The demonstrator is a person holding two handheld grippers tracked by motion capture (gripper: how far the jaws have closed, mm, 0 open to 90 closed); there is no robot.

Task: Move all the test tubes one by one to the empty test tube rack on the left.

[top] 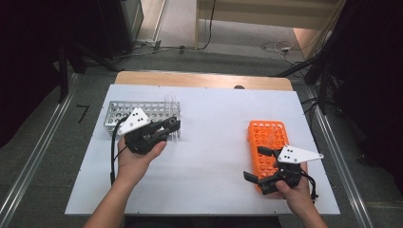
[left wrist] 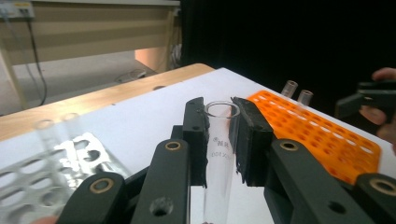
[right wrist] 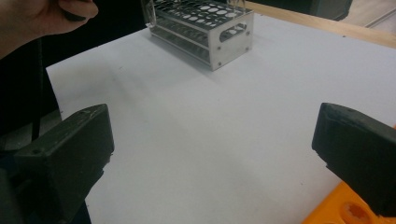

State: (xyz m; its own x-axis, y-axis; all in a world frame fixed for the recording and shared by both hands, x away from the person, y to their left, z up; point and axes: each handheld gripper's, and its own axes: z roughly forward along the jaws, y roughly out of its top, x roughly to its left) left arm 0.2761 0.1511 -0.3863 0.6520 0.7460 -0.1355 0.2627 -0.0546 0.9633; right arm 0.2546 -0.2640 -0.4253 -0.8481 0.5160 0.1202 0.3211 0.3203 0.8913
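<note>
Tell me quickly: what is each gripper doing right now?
Left gripper: shut on a clear glass tube.
Right gripper: open, jaws wide apart, nothing between them.

Pretty plain workshop-type room. The floor (top: 43, 142) is grey carpet or matting, and metal rails (top: 35, 156) run along it on both sides of the table. The table (top: 199, 80) itself has a light wood top with a big white sheet (top: 209, 142) laid over most of it. Beyond it there's a pale wooden bench or shelf unit (top: 271, 12) against the far side, with cables (top: 275, 47) lying loose on the floor near it (bit of a tangle). Both side edges of the high view are dark, black curtains or equipment, can't really tell. Lighting is even, soft and indoor.
</note>
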